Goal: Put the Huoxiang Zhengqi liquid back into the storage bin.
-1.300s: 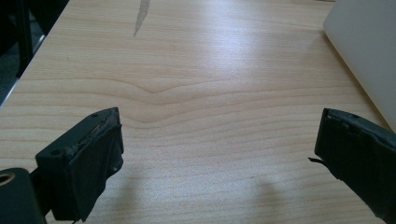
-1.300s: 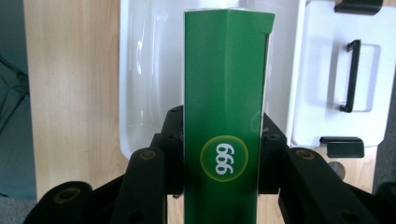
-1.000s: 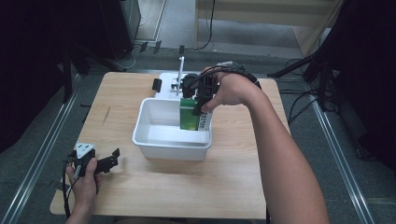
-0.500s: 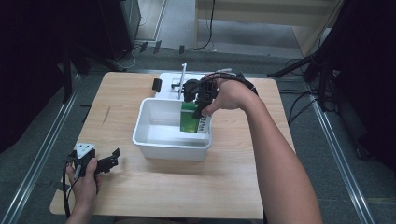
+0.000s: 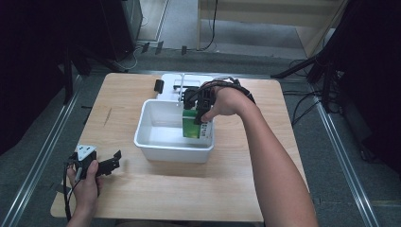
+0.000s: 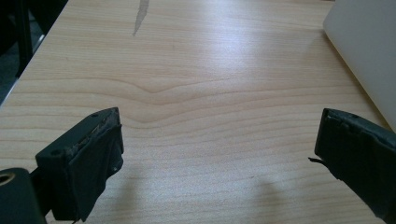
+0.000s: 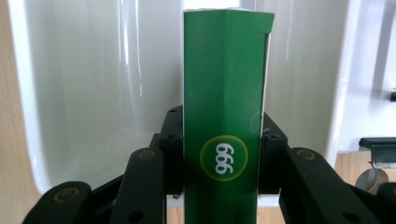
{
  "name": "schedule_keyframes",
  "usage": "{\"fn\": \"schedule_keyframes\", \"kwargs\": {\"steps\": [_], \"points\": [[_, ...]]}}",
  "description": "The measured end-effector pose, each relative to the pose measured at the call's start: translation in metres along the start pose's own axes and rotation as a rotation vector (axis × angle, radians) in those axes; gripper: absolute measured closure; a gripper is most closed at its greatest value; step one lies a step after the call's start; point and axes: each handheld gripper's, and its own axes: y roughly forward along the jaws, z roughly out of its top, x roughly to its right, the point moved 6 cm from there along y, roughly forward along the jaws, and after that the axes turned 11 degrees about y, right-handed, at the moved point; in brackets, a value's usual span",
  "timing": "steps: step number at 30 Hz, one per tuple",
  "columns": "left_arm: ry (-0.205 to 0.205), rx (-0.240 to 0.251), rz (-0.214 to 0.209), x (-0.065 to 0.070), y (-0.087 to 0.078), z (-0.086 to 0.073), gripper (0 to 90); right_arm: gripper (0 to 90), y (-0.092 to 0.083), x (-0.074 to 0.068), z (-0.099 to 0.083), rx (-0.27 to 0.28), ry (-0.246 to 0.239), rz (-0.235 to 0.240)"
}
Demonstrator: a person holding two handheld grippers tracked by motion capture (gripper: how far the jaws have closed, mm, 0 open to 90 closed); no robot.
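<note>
Two claws at work over a pale wooden table — right claw pinching a tall green box by its narrow sides, left claw parked near the table's front left corner, jaws spread wide over bare wood with nothing between them. Green box held upright, its lower end already inside the white tub, close against the tub's right-hand wall. Seen along the right claw's own jaws, both pads pressed flat against the carton, white plastic of the tub wall behind it.

Judged step in hand: lowering the box to the tub floor and letting go. Best done slowly and straight down, box kept vertical, a little gap kept from the right wall so the edge does not catch or scrape. Release only once the base sits flat — a tall, narrow carton likely to tip if dropped early or set down on a corner. Jaws then opened just enough to clear the sides, claw lifted straight up, no sideways drag against the cardboard. Left claw best left where it rests, well apart from the tub.
</note>
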Motion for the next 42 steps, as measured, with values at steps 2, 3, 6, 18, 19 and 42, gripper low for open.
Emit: {"fn": "schedule_keyframes", "kwargs": {"steps": [2,3,6,18,19,42], "points": [[0.0,-0.001,0.0,0.0,0.0,0.0,2.1,63.8,0.005,0.0,0.0,-0.003,-0.006,0.004],[0.0,-0.001,0.0,0.0,0.0,0.0,2.1,63.8,0.006,0.001,0.0,-0.004,-0.006,0.004],[0.0,-0.001,-0.001,0.0,0.0,0.0,2.1,63.8,0.01,0.001,0.0,-0.012,-0.002,-0.003],[0.001,0.0,0.001,0.0,0.0,0.0,2.1,63.1,0.022,0.001,-0.002,-0.01,-0.008,0.011],[0.001,-0.001,0.0,0.0,0.0,0.0,2.1,63.0,0.023,0.001,-0.003,-0.013,-0.006,0.014],[0.003,-0.002,0.0,0.001,0.0,0.0,2.1,29.6,0.014,0.003,-0.006,0.086,0.098,-0.013]]}}
